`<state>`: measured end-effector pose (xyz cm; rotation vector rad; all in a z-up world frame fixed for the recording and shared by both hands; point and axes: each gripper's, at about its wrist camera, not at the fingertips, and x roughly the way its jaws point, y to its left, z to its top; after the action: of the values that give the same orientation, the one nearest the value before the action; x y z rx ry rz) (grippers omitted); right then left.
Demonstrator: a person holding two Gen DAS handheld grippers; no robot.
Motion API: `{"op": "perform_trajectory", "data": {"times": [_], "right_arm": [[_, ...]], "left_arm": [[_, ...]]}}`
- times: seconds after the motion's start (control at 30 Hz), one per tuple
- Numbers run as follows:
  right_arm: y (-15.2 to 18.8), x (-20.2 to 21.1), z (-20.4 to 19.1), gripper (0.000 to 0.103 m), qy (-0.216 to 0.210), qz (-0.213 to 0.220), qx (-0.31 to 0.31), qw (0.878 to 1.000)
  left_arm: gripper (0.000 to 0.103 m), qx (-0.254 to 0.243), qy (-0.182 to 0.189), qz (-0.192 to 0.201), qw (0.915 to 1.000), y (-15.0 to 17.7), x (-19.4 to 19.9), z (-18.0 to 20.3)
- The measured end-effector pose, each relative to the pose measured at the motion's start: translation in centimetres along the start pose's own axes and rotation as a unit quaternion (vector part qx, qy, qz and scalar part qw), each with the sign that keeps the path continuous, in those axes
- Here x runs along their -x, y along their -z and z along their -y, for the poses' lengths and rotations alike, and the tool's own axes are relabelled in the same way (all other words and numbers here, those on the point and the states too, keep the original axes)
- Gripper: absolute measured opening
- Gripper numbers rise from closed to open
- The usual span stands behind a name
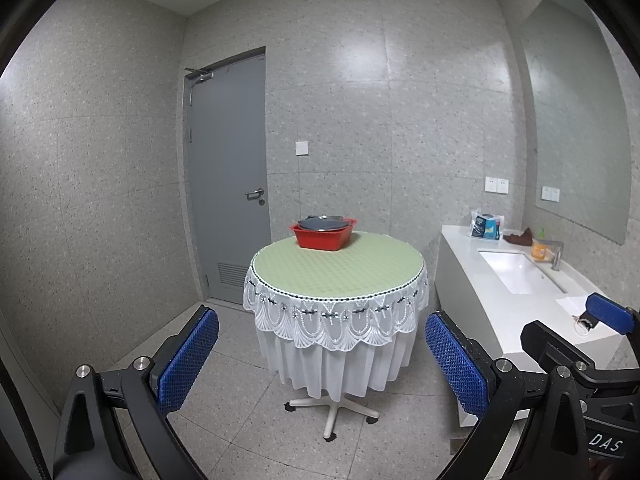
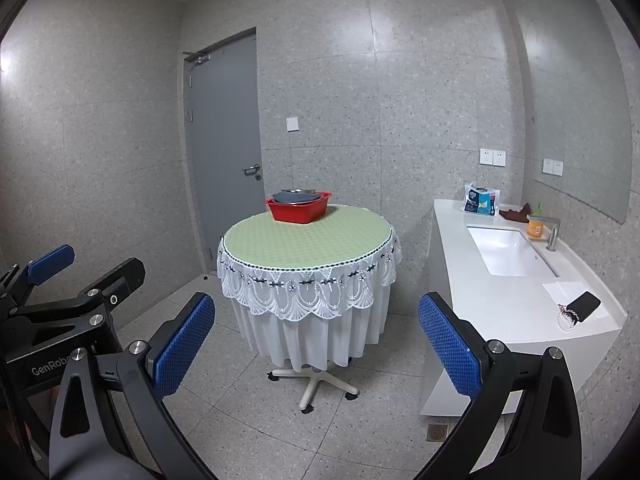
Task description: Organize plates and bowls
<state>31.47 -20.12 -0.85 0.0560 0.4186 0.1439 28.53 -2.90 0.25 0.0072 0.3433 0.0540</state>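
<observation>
A red plastic tub (image 1: 323, 236) (image 2: 299, 209) stands at the far edge of a round table (image 1: 336, 268) (image 2: 306, 240) with a green top and white lace skirt. Grey plates or bowls (image 1: 322, 222) (image 2: 294, 196) are stacked inside the tub. My left gripper (image 1: 322, 360) is open and empty, well short of the table. My right gripper (image 2: 316, 344) is open and empty too, also well short of it. The right gripper shows at the right edge of the left wrist view (image 1: 568, 340), and the left gripper at the left edge of the right wrist view (image 2: 84, 276).
A white counter (image 1: 492, 280) (image 2: 512, 292) with a sink (image 2: 508, 250) stands to the right, holding a tissue pack (image 2: 481, 200), an orange bottle (image 2: 535, 226), a faucet (image 2: 554, 234), a dark pouch (image 2: 584, 306). A grey door (image 2: 224, 140) is behind the table. The floor has a drain (image 2: 438, 432).
</observation>
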Motion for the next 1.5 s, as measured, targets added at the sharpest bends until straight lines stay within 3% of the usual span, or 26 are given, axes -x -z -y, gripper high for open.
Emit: {"op": "perform_trajectory", "data": {"times": [0.87, 1.5], "right_arm": [[-0.5, -1.4, 1.0, 0.103, -0.002, -0.006, 0.001, 1.0], [-0.3, -2.0, 2.0, 0.103, -0.005, -0.009, 0.001, 1.0]], "left_arm": [[0.102, -0.006, -0.003, 0.007, 1.0, 0.8, -3.4, 0.8], [0.102, -0.007, -0.006, 0.007, 0.9999, 1.1, -3.5, 1.4]]}}
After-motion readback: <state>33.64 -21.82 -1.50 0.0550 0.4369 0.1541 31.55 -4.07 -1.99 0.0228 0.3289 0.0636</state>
